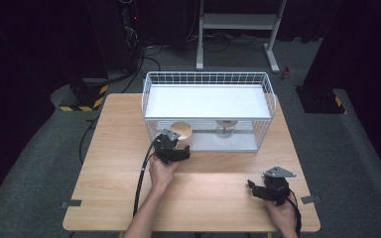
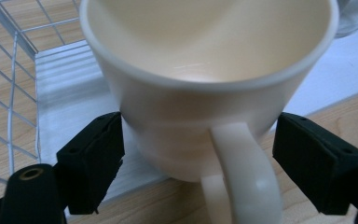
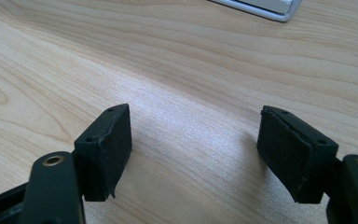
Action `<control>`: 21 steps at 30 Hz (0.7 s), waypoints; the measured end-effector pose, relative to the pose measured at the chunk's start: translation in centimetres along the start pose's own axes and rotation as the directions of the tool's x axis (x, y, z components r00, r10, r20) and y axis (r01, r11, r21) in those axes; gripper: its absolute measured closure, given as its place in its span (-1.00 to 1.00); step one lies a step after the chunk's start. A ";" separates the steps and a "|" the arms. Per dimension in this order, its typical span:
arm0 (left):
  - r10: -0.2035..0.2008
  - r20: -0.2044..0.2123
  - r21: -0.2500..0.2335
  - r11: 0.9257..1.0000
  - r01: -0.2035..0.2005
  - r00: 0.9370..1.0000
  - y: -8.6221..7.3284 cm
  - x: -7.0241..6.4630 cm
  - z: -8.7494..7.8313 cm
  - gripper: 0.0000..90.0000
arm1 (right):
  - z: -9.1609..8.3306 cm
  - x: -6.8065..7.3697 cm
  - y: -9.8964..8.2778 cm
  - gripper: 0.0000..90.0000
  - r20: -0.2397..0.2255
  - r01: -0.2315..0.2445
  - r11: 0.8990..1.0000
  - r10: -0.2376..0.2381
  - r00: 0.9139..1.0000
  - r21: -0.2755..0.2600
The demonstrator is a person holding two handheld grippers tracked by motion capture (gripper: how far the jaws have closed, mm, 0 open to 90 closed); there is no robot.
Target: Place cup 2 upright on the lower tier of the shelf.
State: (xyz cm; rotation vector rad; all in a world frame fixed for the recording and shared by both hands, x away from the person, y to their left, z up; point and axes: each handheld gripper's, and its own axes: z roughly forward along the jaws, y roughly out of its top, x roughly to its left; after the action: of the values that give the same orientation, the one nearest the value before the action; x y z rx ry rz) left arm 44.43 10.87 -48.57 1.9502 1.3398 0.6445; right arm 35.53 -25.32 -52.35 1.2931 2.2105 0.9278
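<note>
Cream mug [image 2: 205,93] sits at the near left corner of the wire rack [image 1: 208,79], on the lip of its white tray [image 1: 228,144], tipped toward the camera with the mouth open and the handle [image 2: 247,177] pointing near. Looks like glazed ceramic: stiff, smooth, likely slippery on rubber pads, moderately heavy, and breakable if knocked against the wire. Left gripper [image 2: 196,163] brackets the lower body of the mug, jaws spread on either side; a gap shows at the right pad, the left pad is very close, contact not certain, so no firm hold yet. Best purchase is probably across the narrow lower body below the flare, handle left free between the jaws; the rim is wider and would slip. Clear stemmed glass [image 1: 225,128] stands in the same tray to the right, well apart from the mug. Rack's shelf overhangs the tray, so headroom is low; wire side stands close on the left. Open room lies toward the near side, over bare wooden table [image 1: 119,188]. Right gripper [image 3: 193,149] rests low at the near right of the table, jaws wide apart, nothing between them, well clear of the rack.
</note>
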 end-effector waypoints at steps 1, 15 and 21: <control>0.001 -0.004 0.000 1.000 -0.001 1.000 0.0 0.0 0.0 -0.59 | 0.0 0.0 0.0 -0.41 0.000 0.000 1.000 0.000 1.000 0.000; 0.012 -0.057 0.018 1.000 -0.011 0.998 0.2 0.0 1.0 -0.27 | 0.0 0.0 0.0 -0.41 -0.001 0.000 1.000 0.000 1.000 0.000; 0.000 -0.065 0.029 1.000 0.002 0.998 0.2 0.2 1.5 -0.10 | 0.0 0.0 0.0 -0.42 -0.001 0.000 1.000 0.000 1.000 0.000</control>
State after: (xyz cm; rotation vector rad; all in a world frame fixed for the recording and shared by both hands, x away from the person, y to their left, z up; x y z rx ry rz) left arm 45.70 10.68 -49.37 1.9664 1.3962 0.6976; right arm 35.53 -25.32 -52.35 1.2926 2.2114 0.9281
